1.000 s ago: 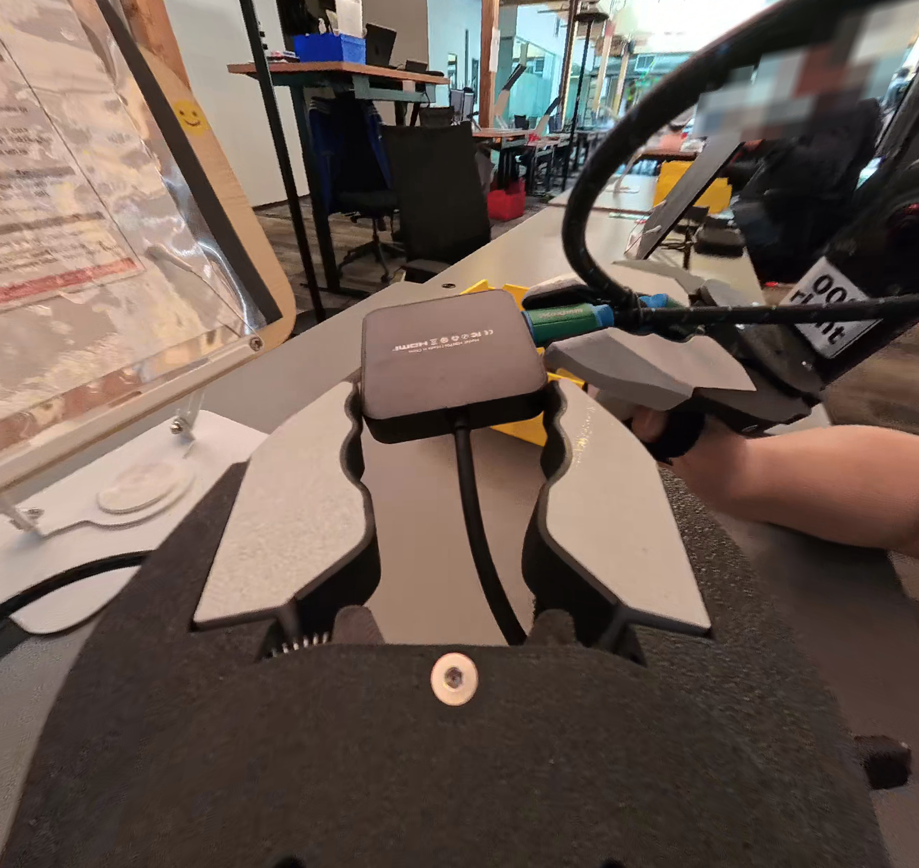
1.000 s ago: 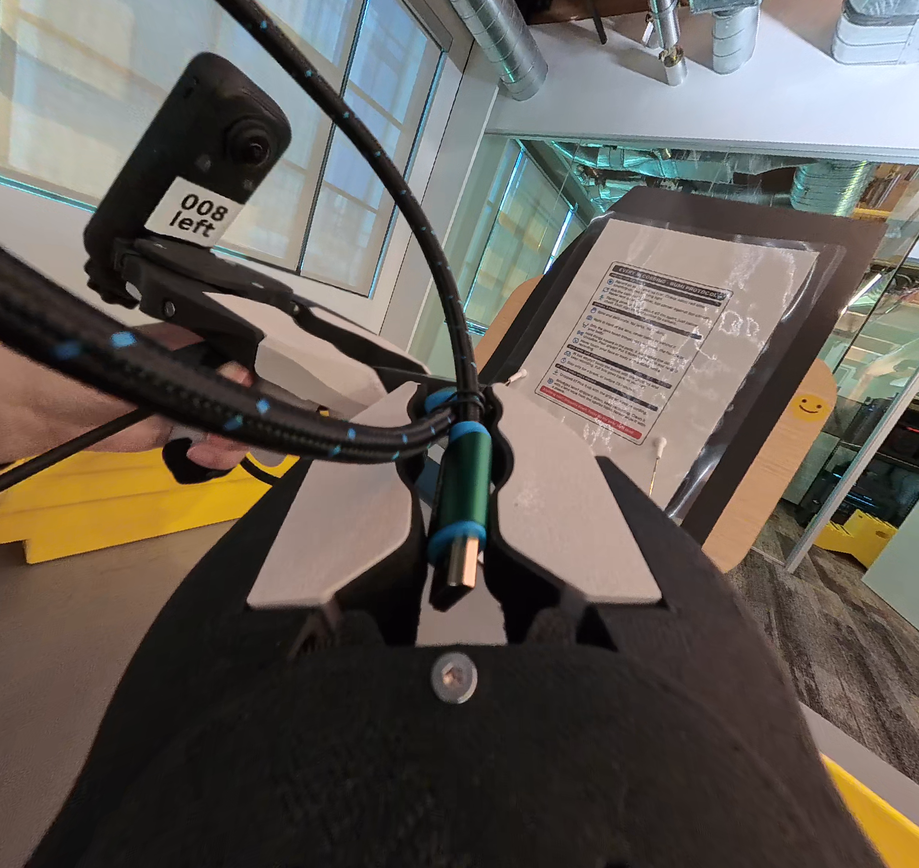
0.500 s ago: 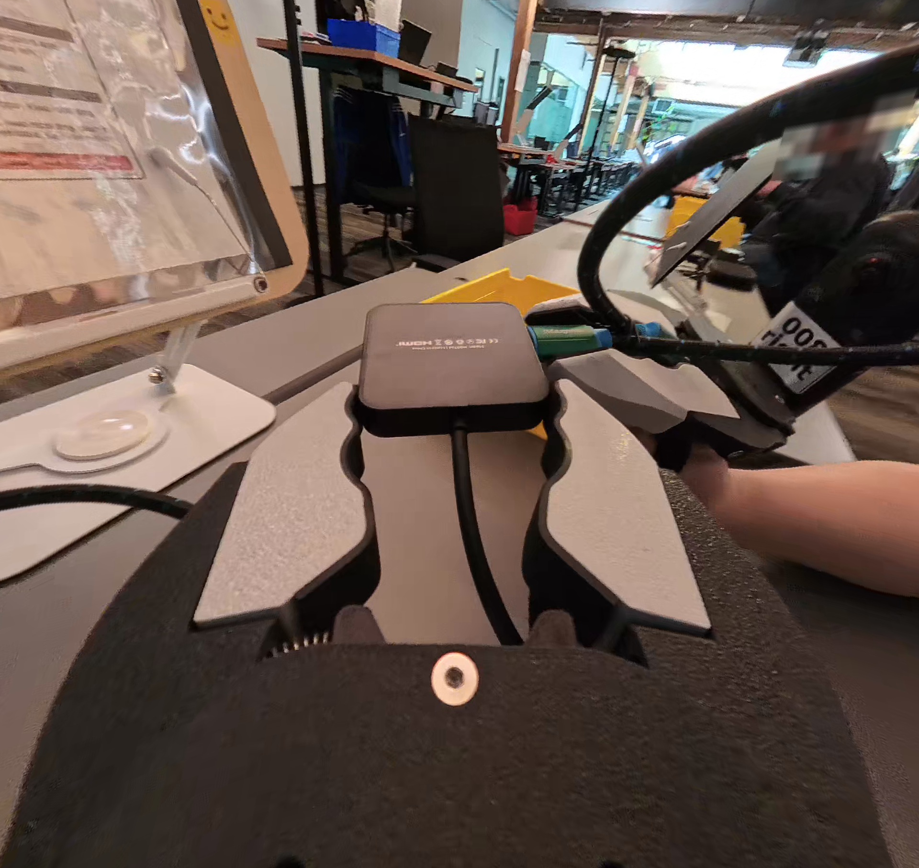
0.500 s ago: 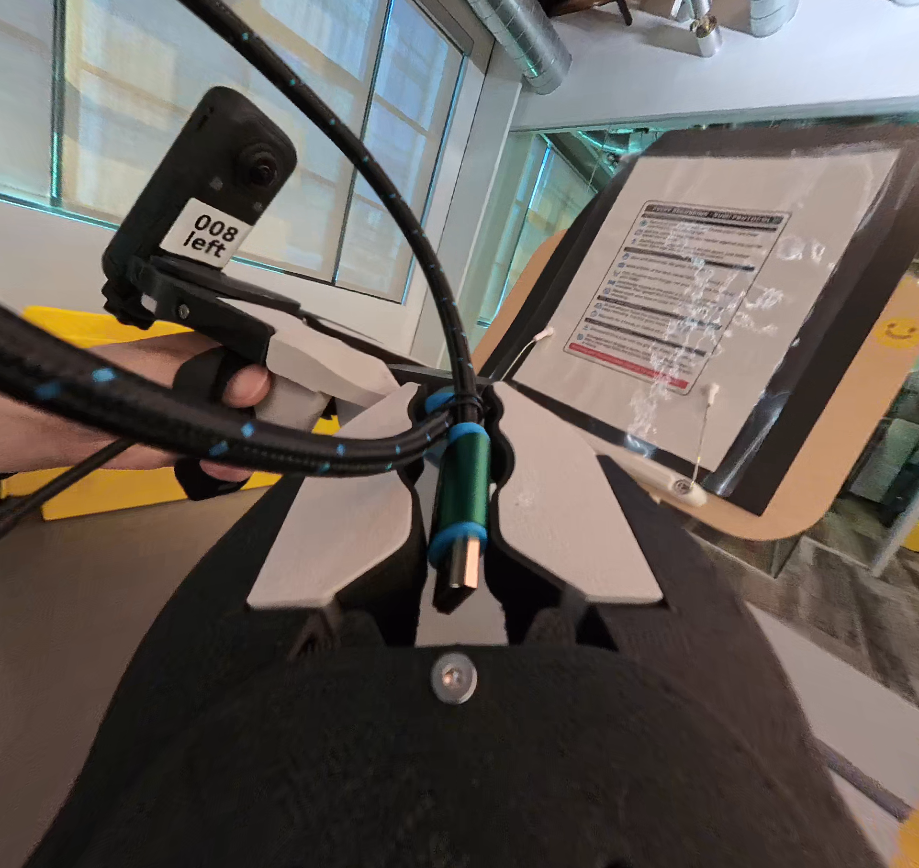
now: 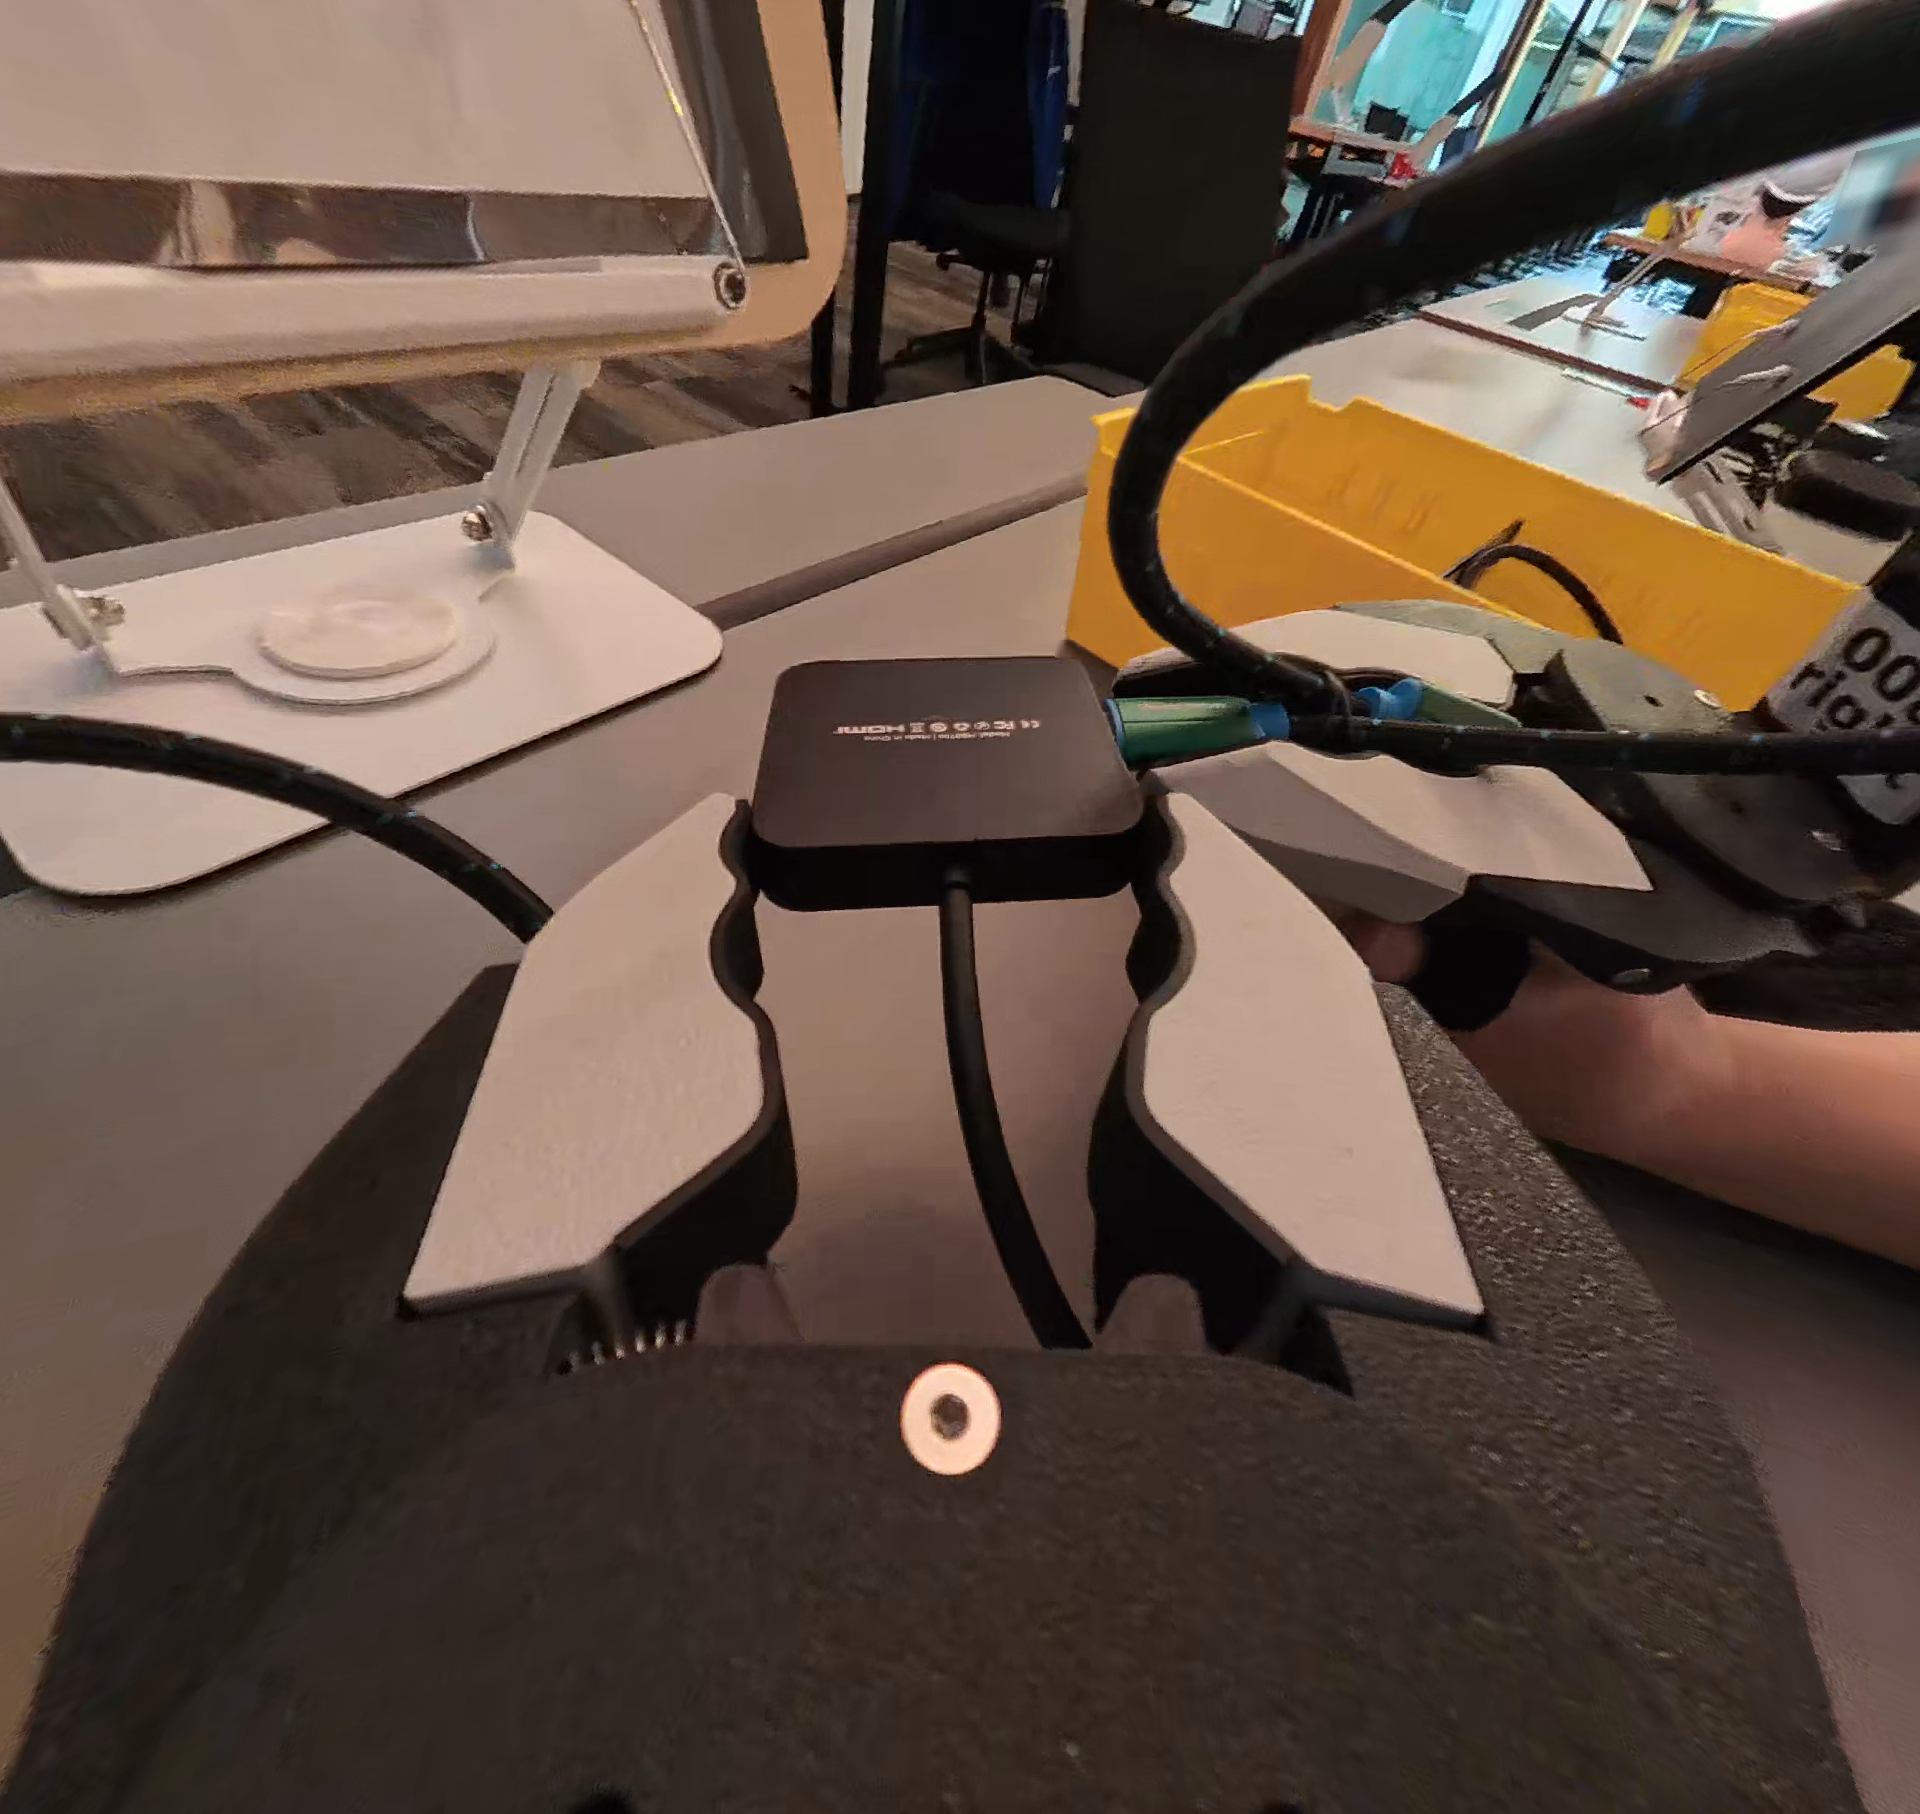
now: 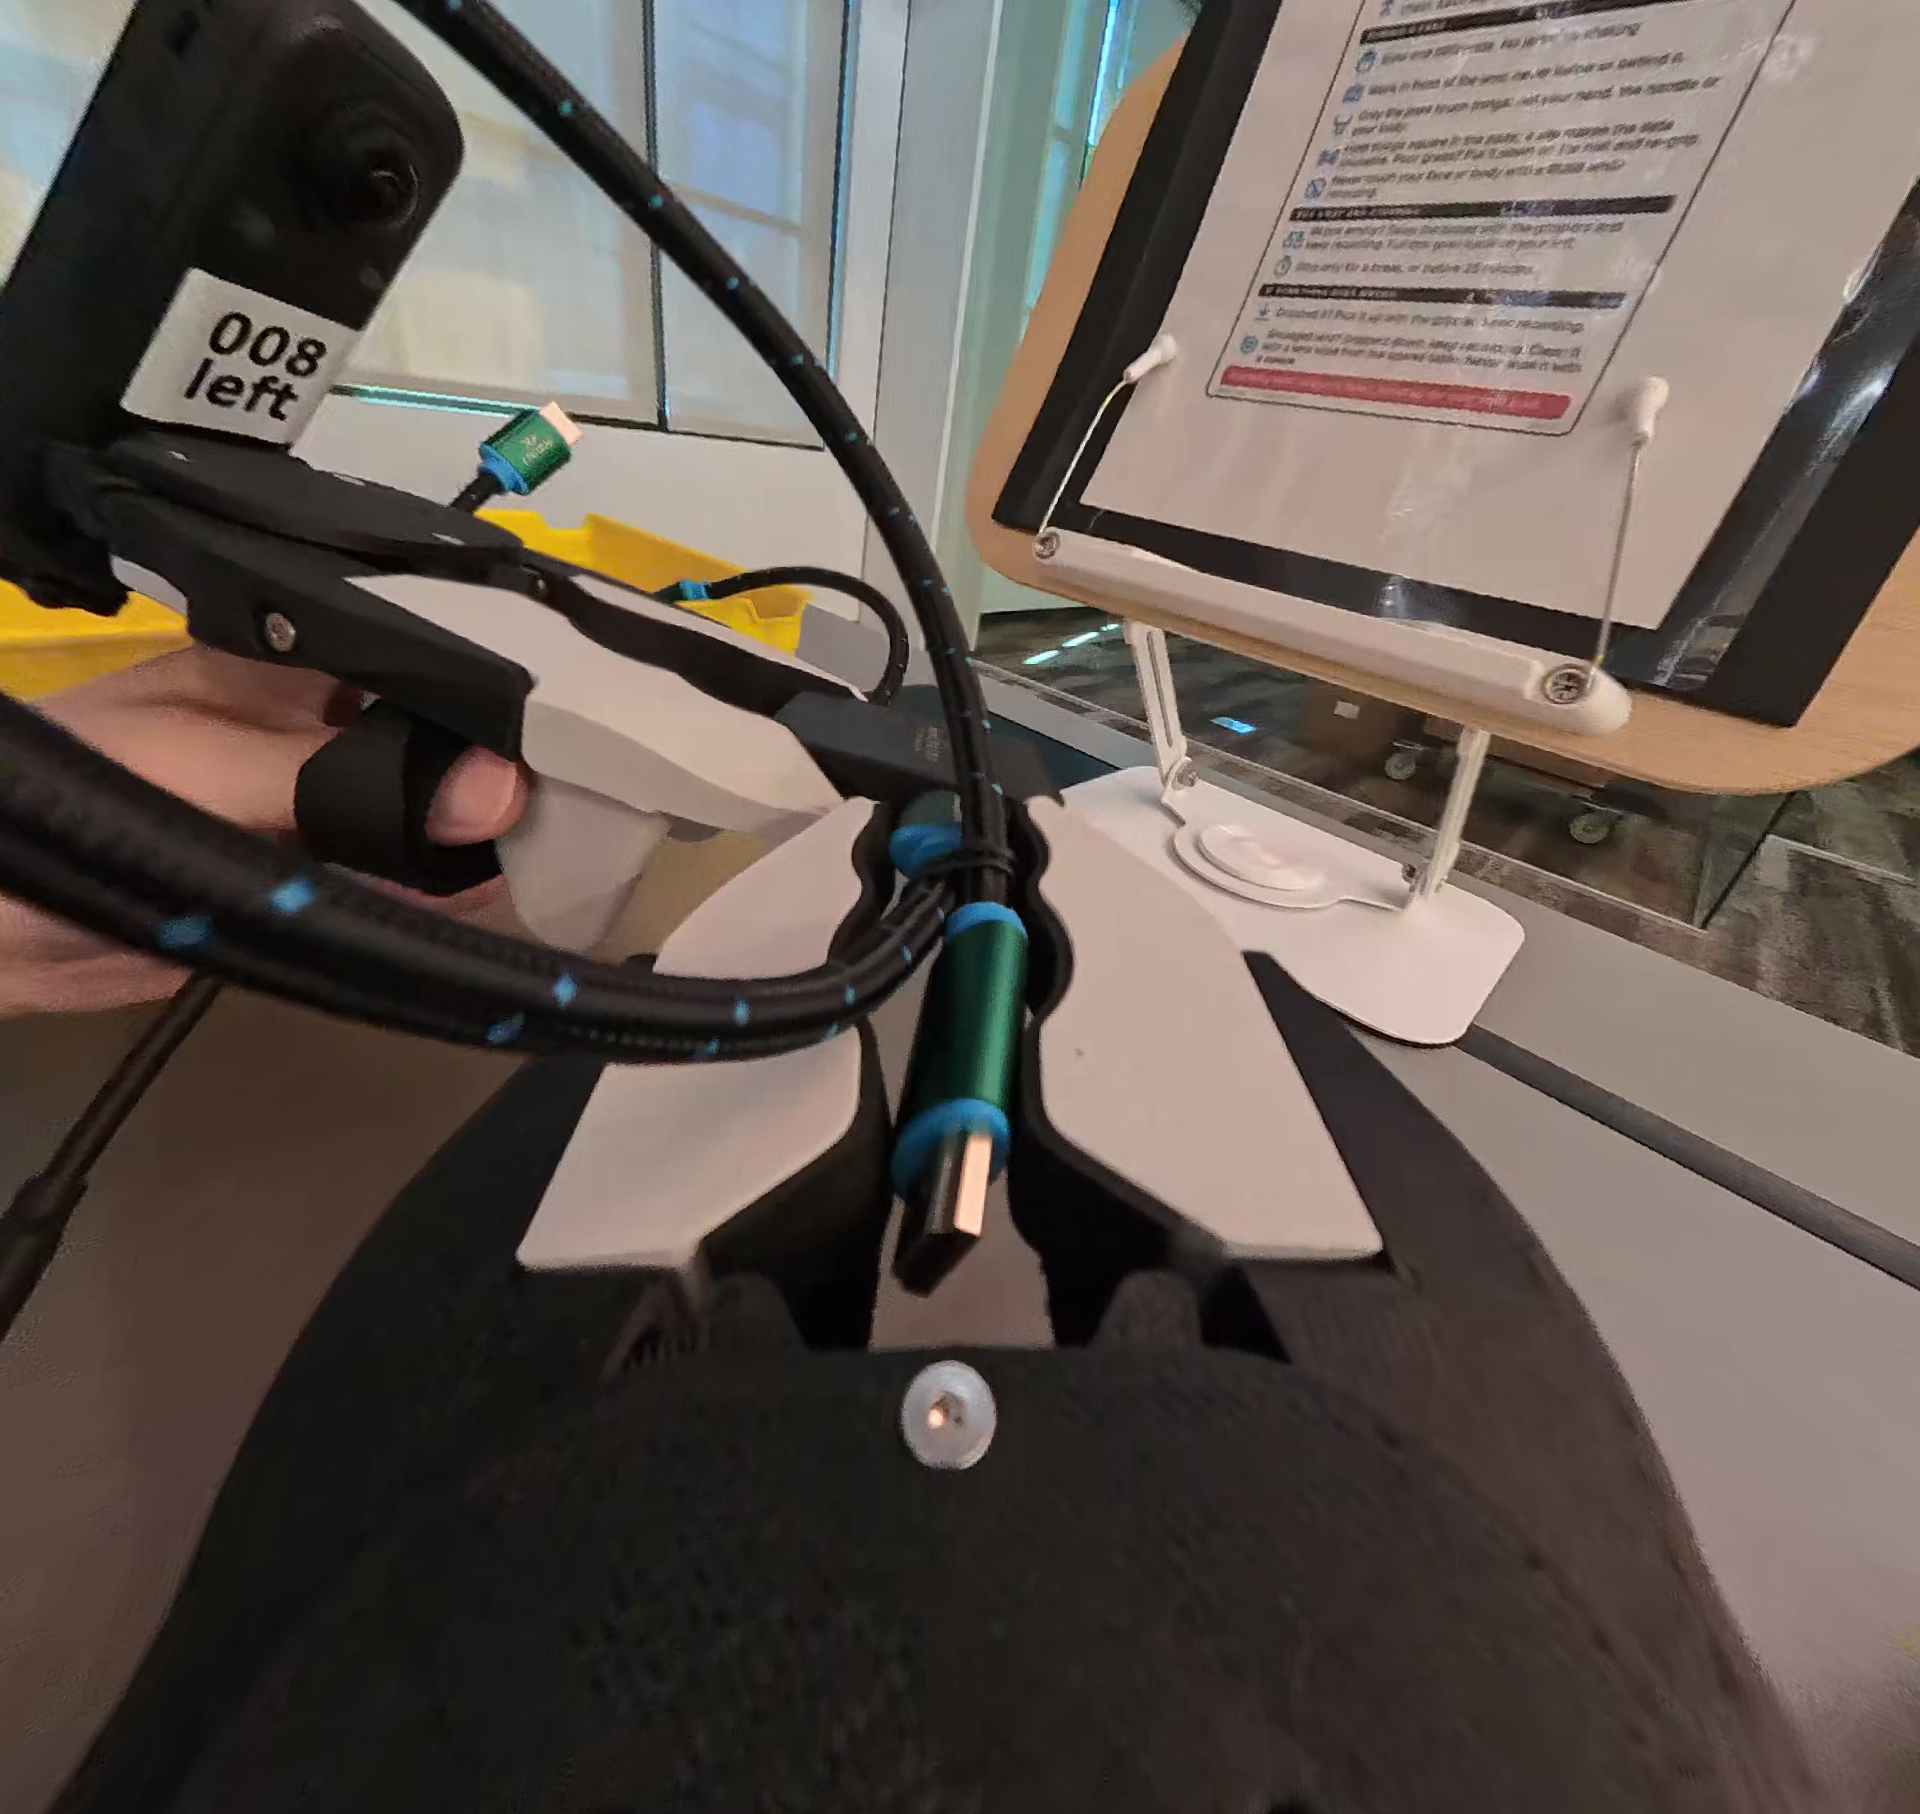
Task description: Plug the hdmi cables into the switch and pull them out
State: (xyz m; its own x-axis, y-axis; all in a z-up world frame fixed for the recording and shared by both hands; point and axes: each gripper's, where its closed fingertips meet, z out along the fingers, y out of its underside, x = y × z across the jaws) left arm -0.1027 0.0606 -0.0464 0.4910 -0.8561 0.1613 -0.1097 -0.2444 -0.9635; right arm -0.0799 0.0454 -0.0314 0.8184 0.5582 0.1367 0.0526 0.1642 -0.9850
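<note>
In the left wrist view my left gripper (image 5: 945, 824) is shut on the black HDMI switch (image 5: 940, 767), held just above the grey table. The switch's own black lead runs back between the fingers. My right gripper (image 5: 1164, 725) comes in from the right, shut on a green HDMI plug (image 5: 1195, 730) whose front end meets the switch's right side; how deep it sits is hidden. In the right wrist view my right gripper (image 6: 951, 829) clamps the braided cable bundle. A second green plug (image 6: 966, 1026) lies between the fingers, pointing back at the camera. The switch (image 6: 904, 736) and left gripper (image 6: 821, 746) are just ahead.
A yellow bin (image 5: 1455, 538) stands behind the right gripper, with another green plug (image 6: 530, 445) sticking up near it. A sign holder on a white base (image 5: 364, 652) stands at the left of the table. Thick braided cable (image 5: 1143, 476) loops over the work area.
Both grippers have tilted and come down toward the table together. The sign has slid up in both views and the yellow bin shows more. The plug stays against the switch's side.
</note>
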